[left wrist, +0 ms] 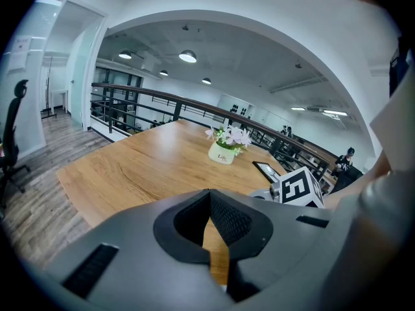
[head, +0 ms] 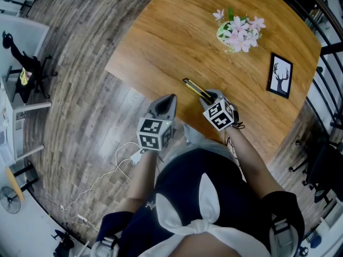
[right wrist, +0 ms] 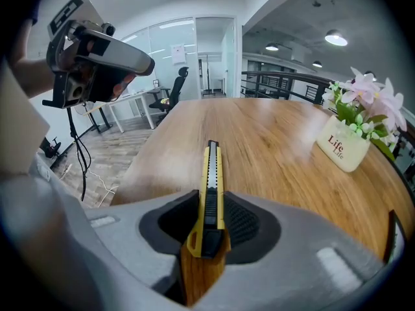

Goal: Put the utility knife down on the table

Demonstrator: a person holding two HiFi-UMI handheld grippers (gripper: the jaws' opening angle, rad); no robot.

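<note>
- Head view: a wooden table [head: 161, 47] stands on a grey plank floor [head: 80, 90] and carries a flower pot [head: 238, 32] and a framed picture [head: 280, 75].
- Left gripper view: the left gripper [left wrist: 209, 196] is clenched with nothing in it. A black railing [left wrist: 162, 99] runs behind the table.
- Right gripper view: the right gripper [right wrist: 211, 222] clamps the rear end of the yellow utility knife [right wrist: 211, 186], which points out over the wood.

A wooden tabletop [head: 161, 42] with rounded corners spreads ahead of the left tongs [head: 171, 98] and the right tongs [head: 210, 96]. A grey plank floor [head: 75, 52] lies to the left of the left tongs, and a white cable [head: 135, 156] trails just below them. A black railing [left wrist: 162, 101] runs past the tabletop's far edge, under round ceiling lights [left wrist: 187, 56]. Far ahead and to the left of the right tongs stand glass partitions [right wrist: 188, 50], a white desk [right wrist: 126, 103] and a black office chair [right wrist: 176, 86].
</note>
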